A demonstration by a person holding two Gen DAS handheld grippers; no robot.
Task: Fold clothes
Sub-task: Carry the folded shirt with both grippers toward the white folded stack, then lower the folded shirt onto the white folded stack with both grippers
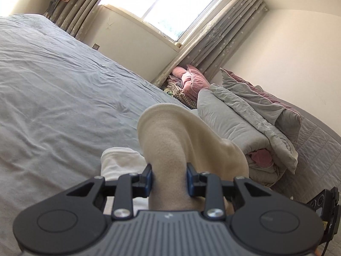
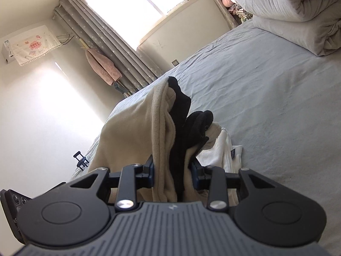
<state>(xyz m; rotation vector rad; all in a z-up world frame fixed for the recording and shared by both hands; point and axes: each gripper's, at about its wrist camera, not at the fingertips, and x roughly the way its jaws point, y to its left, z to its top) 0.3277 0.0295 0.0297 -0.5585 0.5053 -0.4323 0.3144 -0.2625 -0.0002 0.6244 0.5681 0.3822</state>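
Cream fleece garment (image 1: 181, 140) lifted over grey bed (image 1: 53, 81), pinched in left gripper (image 1: 169, 180); right gripper (image 2: 172, 176) clamps its cream-and-black edge (image 2: 181, 115); white cloth (image 2: 223, 149) just beyond

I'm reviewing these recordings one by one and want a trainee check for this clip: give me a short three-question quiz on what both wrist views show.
1. True or false: the left gripper is shut on the cream fleece garment.
2. In the right wrist view, what sits in the right gripper along with the cream fleece?
A. a pink towel
B. black fabric trim
C. a grey pillow
3. Fill in: the folded white cloth lies on the wrinkled grey-blue ____.

Key: 1 true; 2 B; 3 bedsheet.
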